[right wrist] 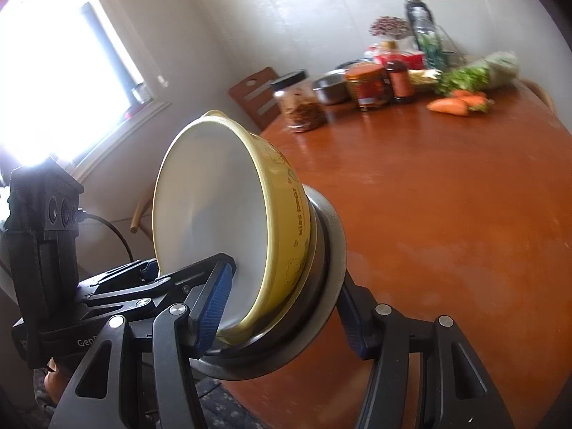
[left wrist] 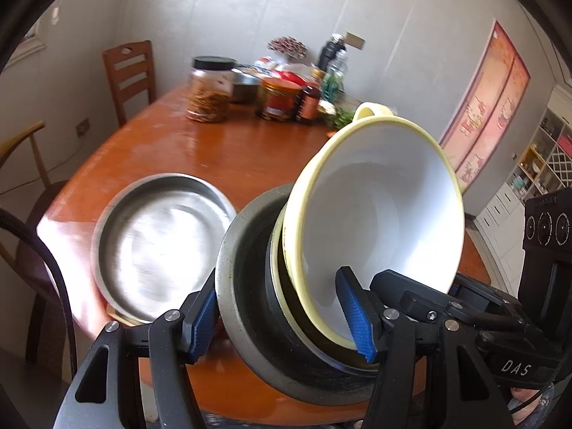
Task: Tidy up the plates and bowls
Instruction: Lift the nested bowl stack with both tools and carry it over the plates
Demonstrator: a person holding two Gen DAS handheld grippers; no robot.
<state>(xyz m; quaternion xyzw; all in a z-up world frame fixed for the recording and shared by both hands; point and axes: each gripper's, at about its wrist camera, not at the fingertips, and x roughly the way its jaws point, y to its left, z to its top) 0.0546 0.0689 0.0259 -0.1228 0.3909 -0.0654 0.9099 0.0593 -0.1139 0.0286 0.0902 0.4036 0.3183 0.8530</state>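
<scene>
A yellow bowl (left wrist: 375,214) with a white inside sits nested in a dark grey bowl (left wrist: 246,286). The stack is tilted and held above the wooden table (left wrist: 232,150). My left gripper (left wrist: 279,279) is shut on the stack, one blue pad outside the grey bowl and the other inside the yellow bowl. My right gripper (right wrist: 286,279) clamps the opposite side of the yellow bowl (right wrist: 279,214) and the grey bowl (right wrist: 321,304) the same way. Each gripper shows in the other's view: the right gripper (left wrist: 454,286) and the left gripper (right wrist: 150,268). A shallow steel dish (left wrist: 161,246) lies on the table to the left.
Jars (left wrist: 209,89), bottles (left wrist: 309,102), a steel bowl (right wrist: 330,87), carrots (right wrist: 454,103) and greens crowd the table's far side. A wooden chair (left wrist: 130,71) stands behind the table, another (left wrist: 21,164) at the left. A bright window (right wrist: 64,71) is at the left.
</scene>
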